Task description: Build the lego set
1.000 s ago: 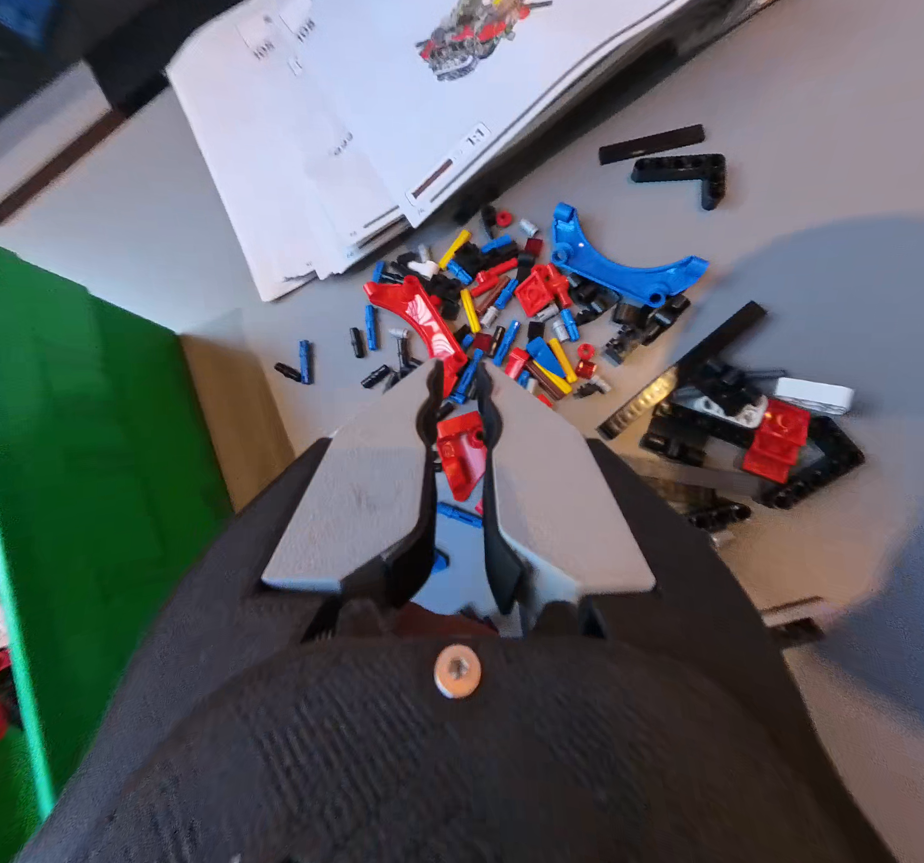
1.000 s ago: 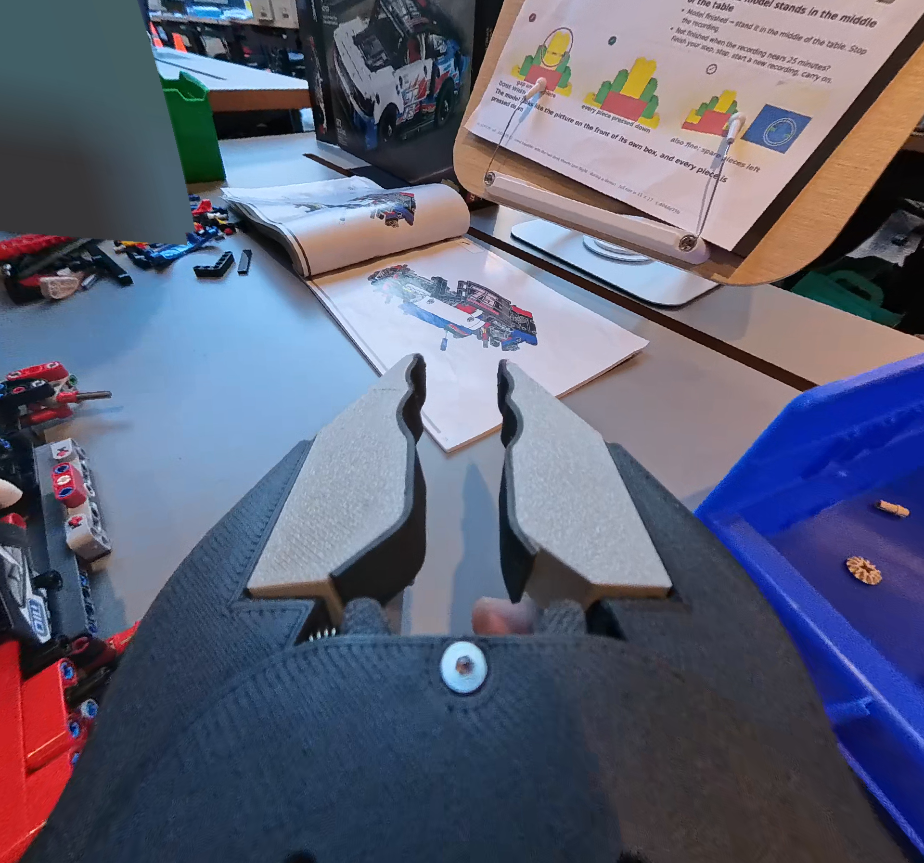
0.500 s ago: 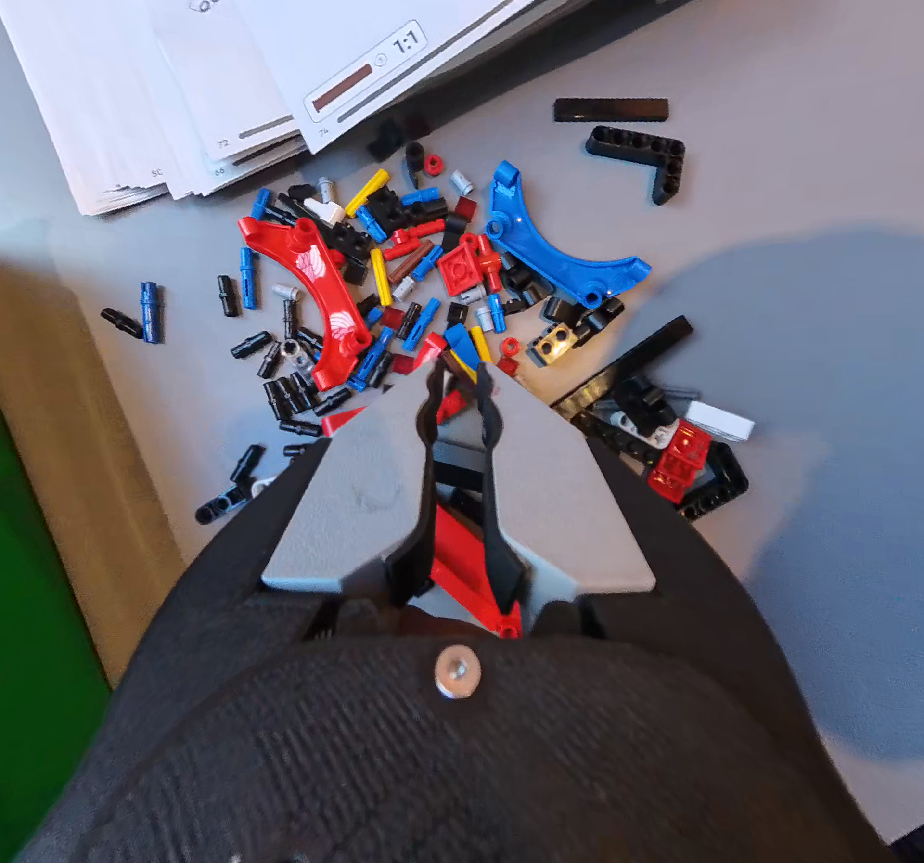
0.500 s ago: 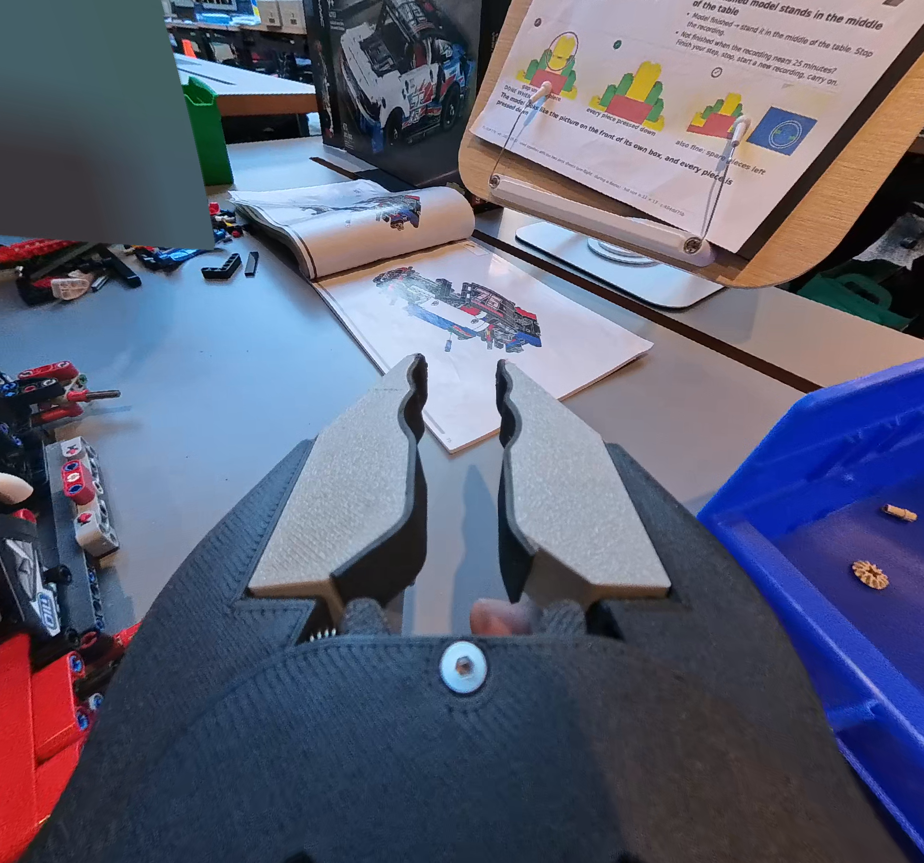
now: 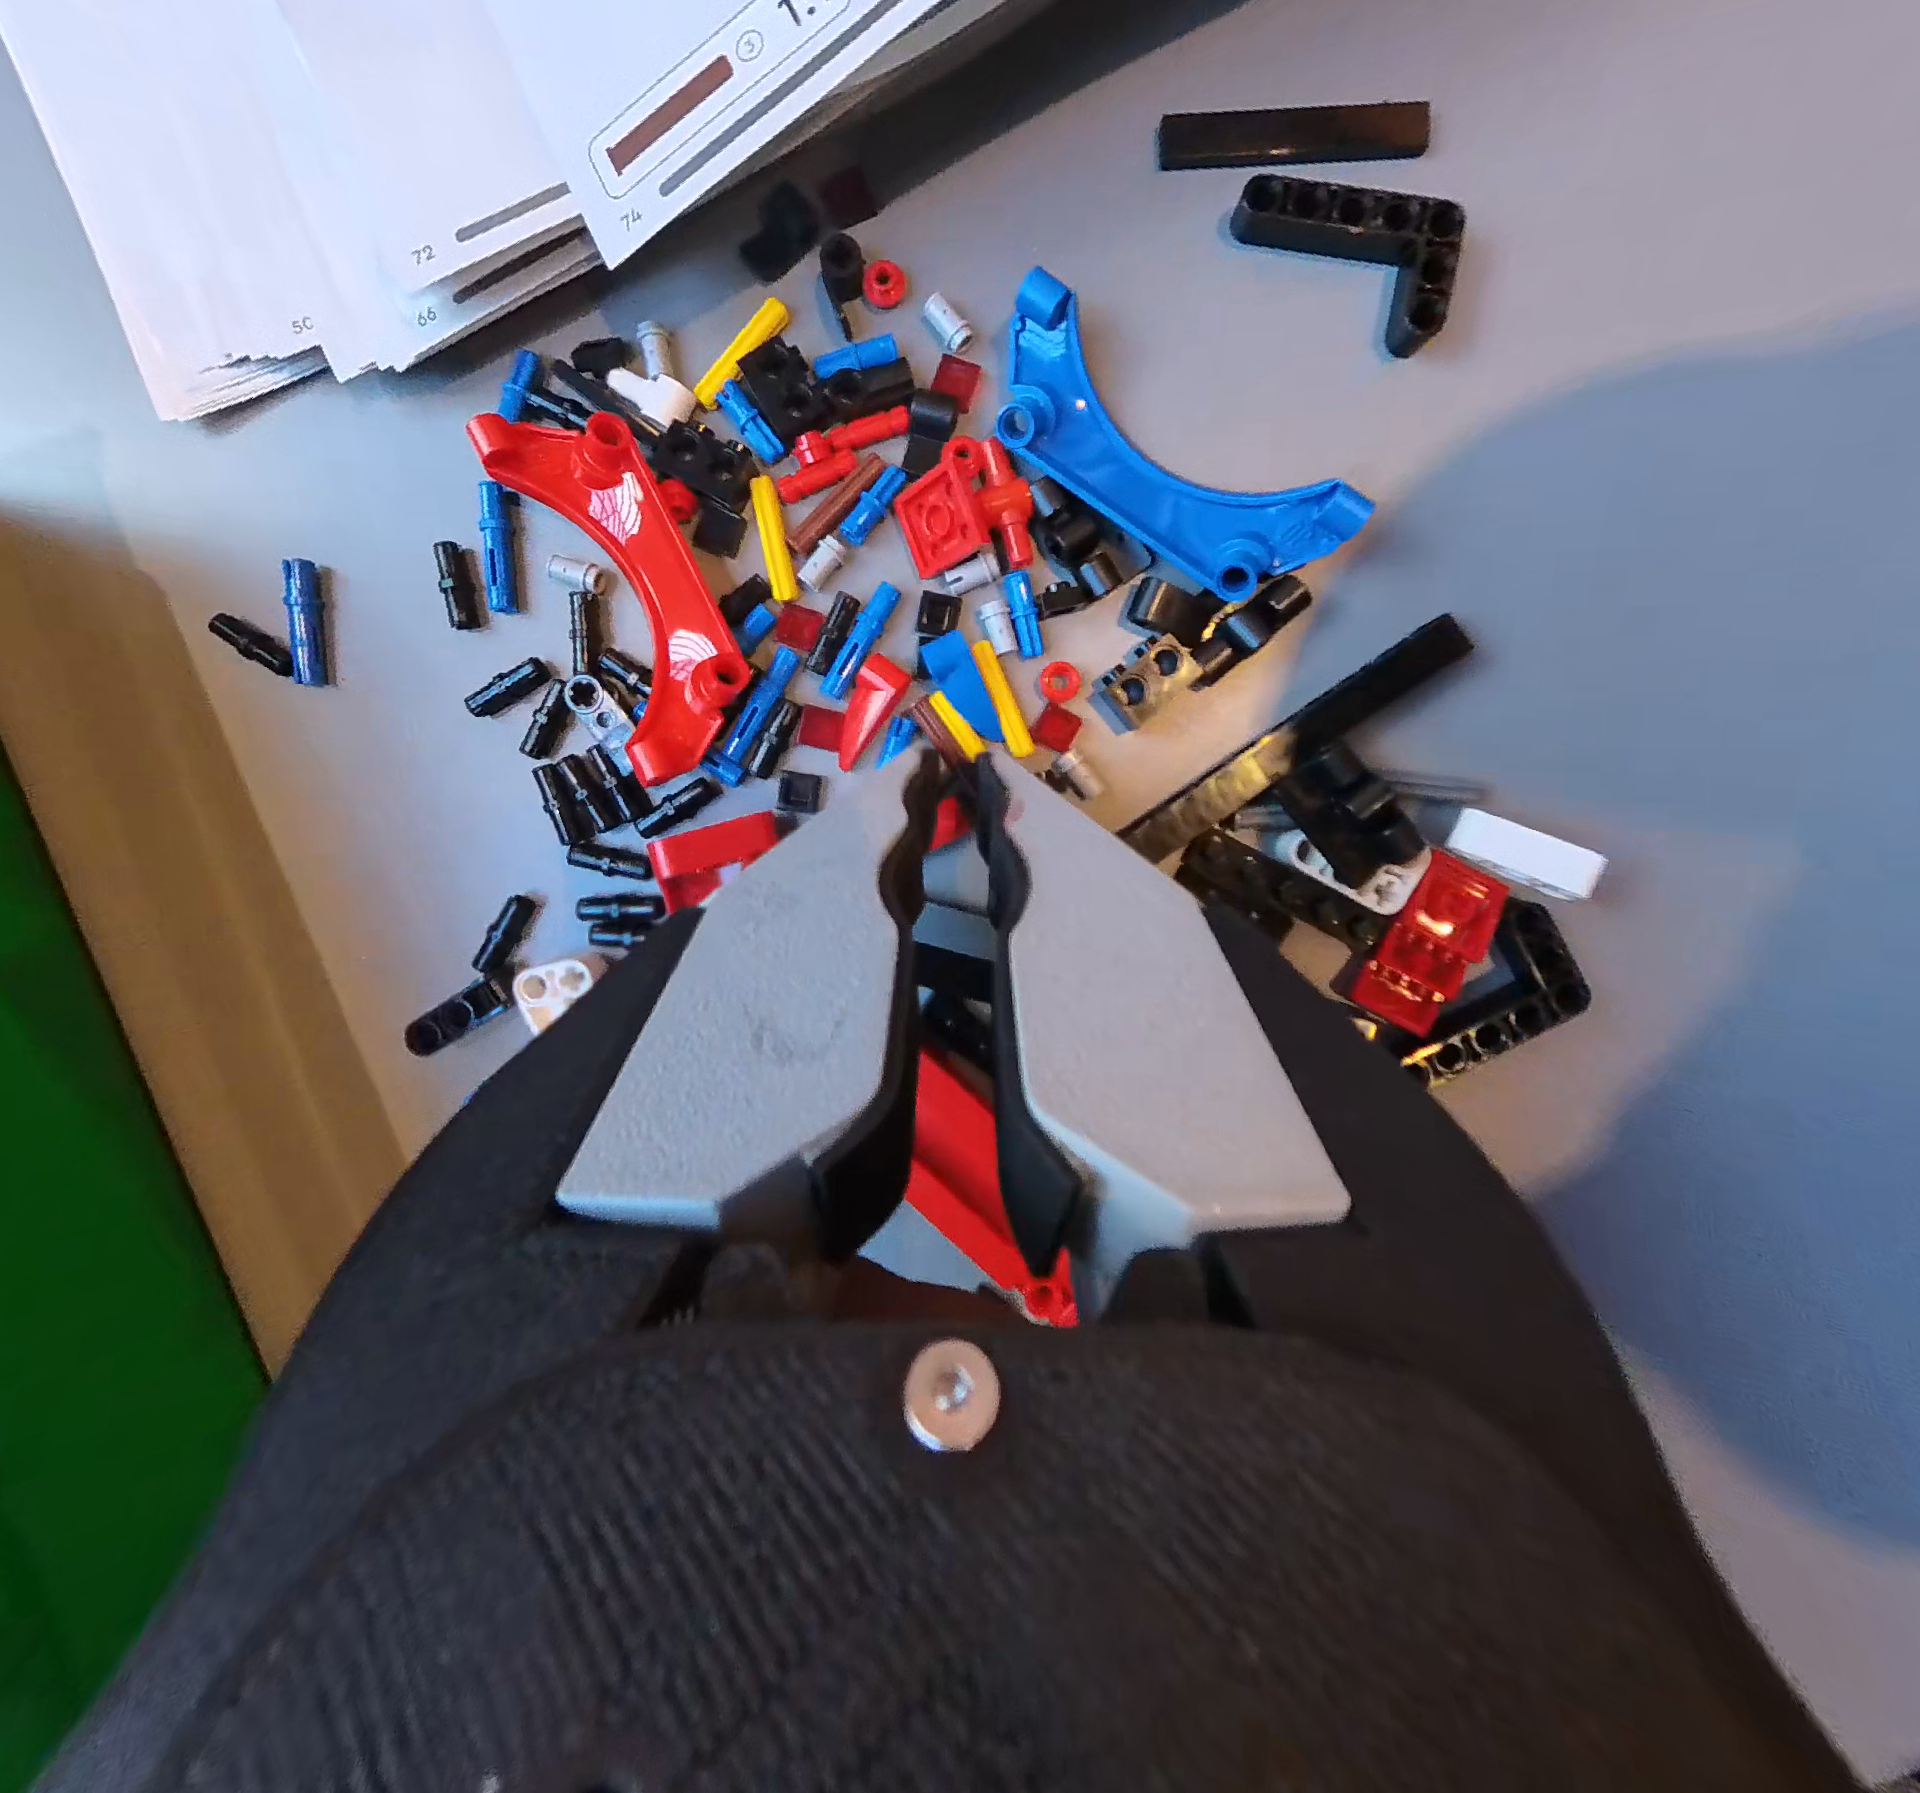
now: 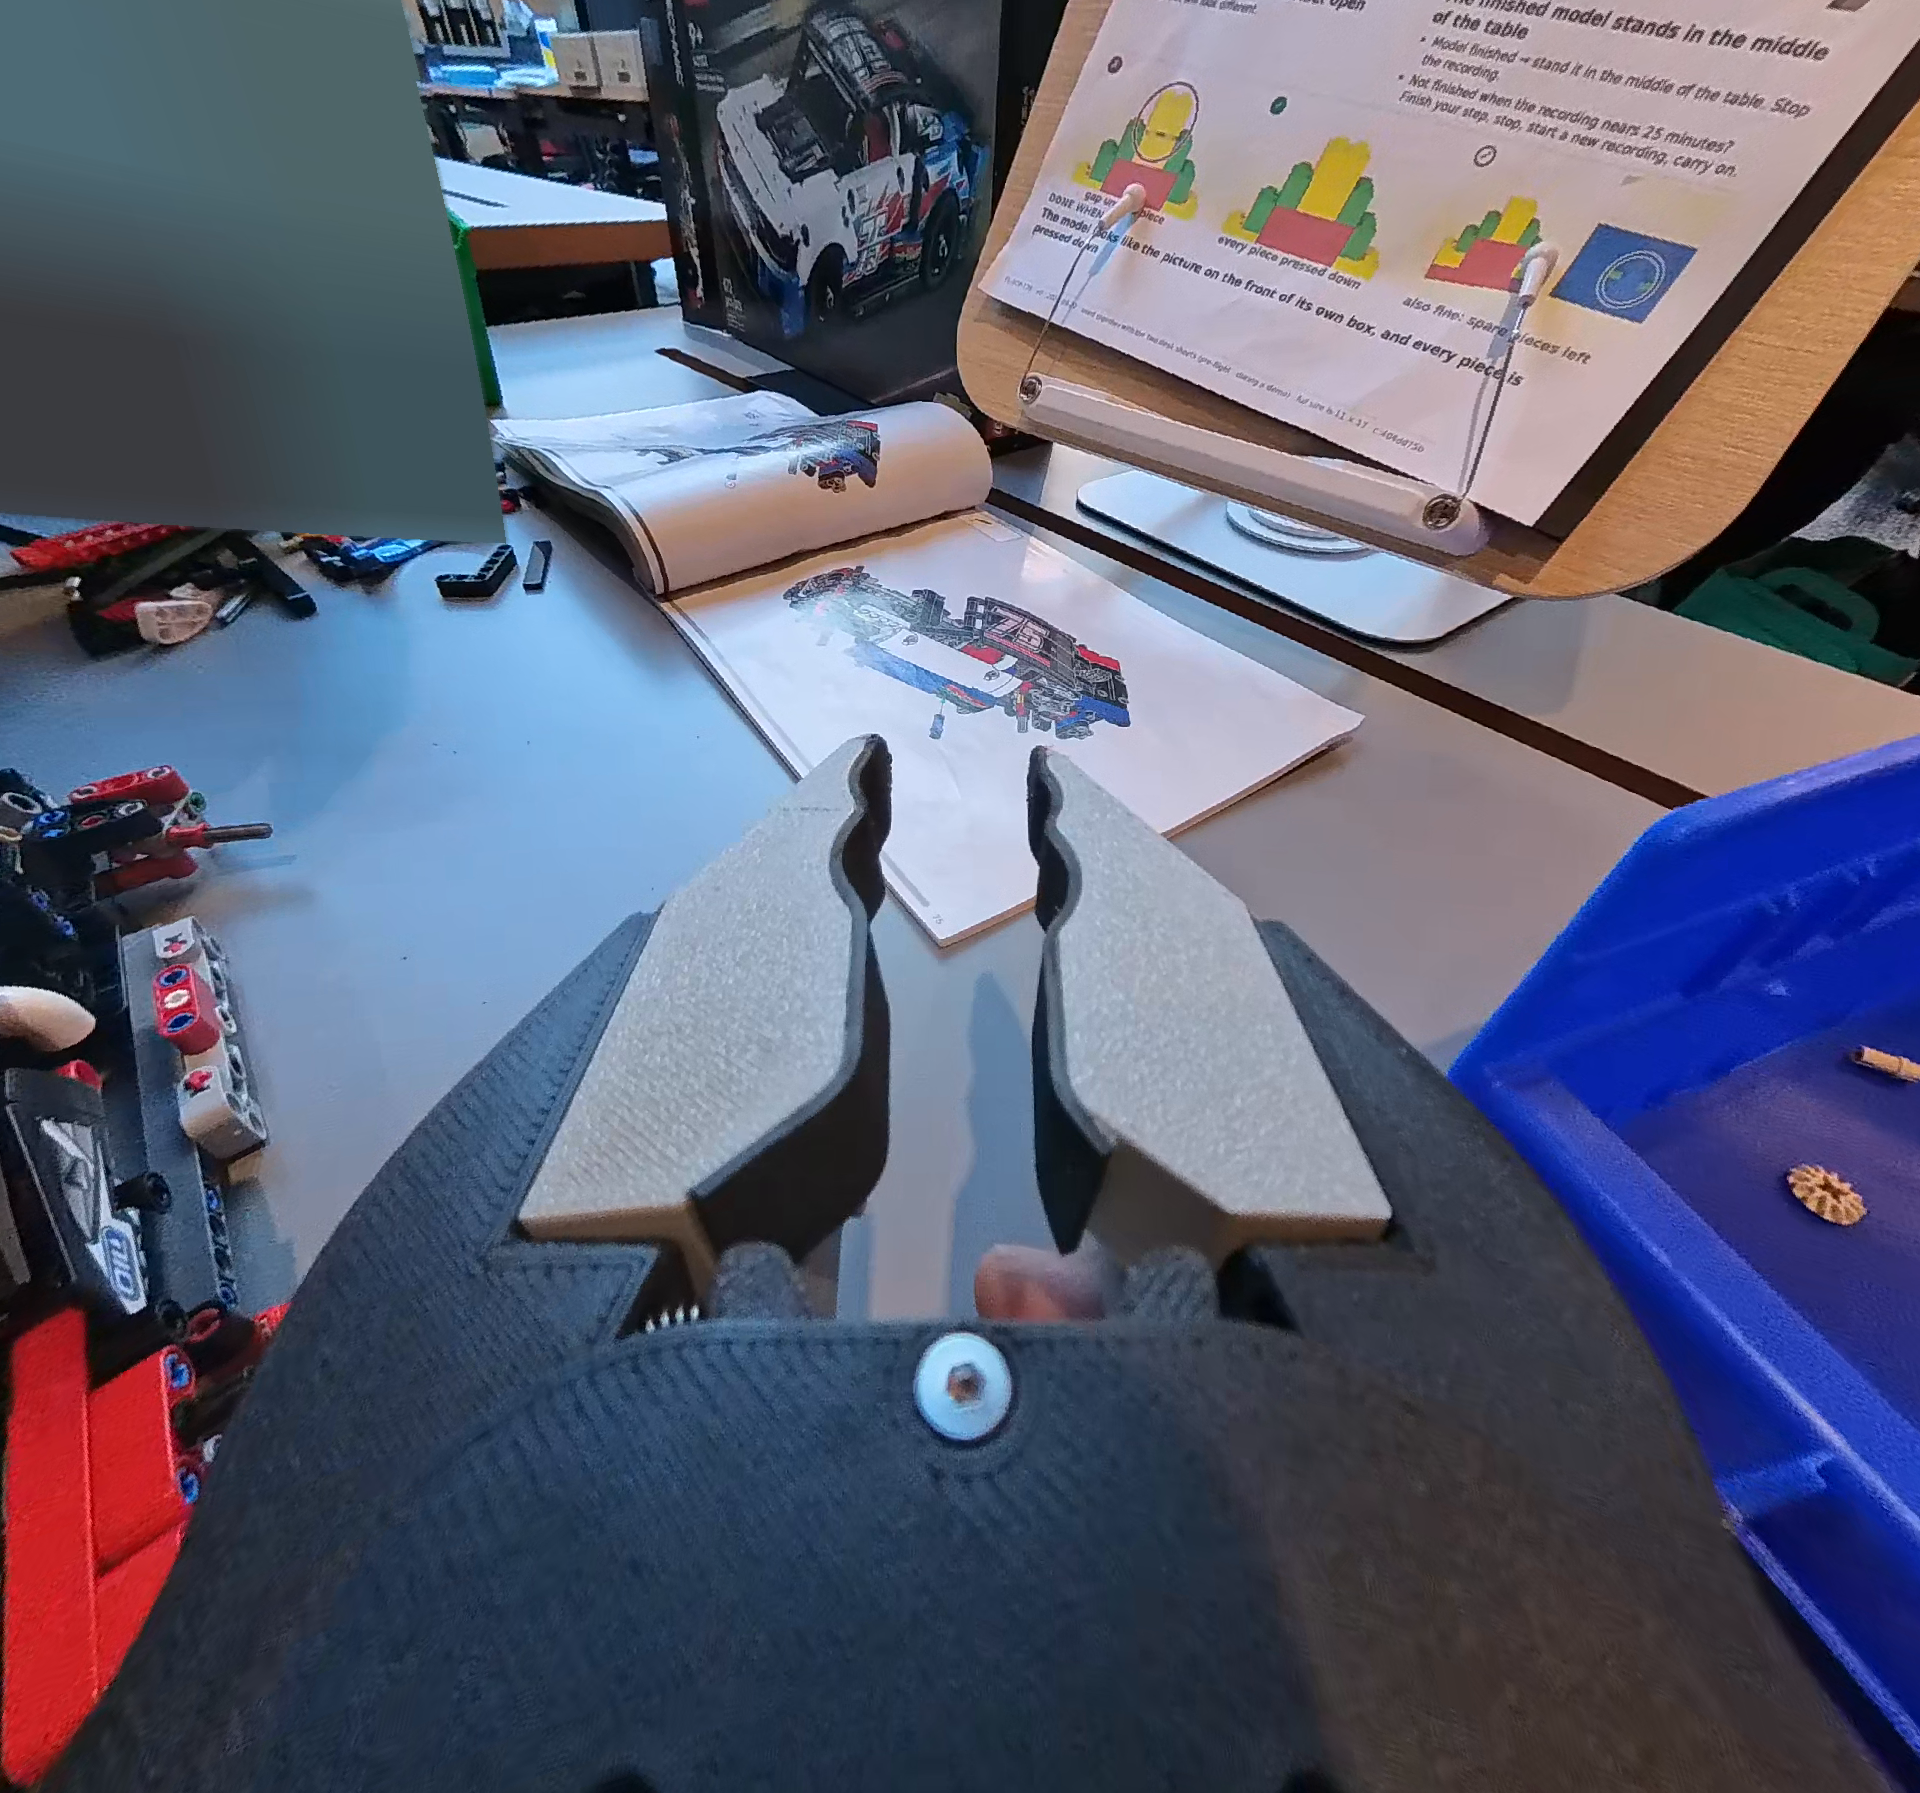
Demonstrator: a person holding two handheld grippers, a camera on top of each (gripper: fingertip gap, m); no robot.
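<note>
— What stands on the flat grey tabletop (image 6: 468, 808) at the far right?

— A tilted light-wood sheet holder (image 6: 1766, 455) on a white round foot (image 6: 1299, 559), with a white printed sheet with coloured drawings (image 6: 1455, 133) clipped on its face by two wires.

— And nearer?

— A deep blue plastic bin (image 6: 1662, 964) at the right edge, a small tan toothed wheel (image 6: 1825, 1195) lying on its floor.

— Anything green?

— A bright green plastic bin (image 5: 94, 1172) at the table's left edge, beside a pale wooden strip.
</note>
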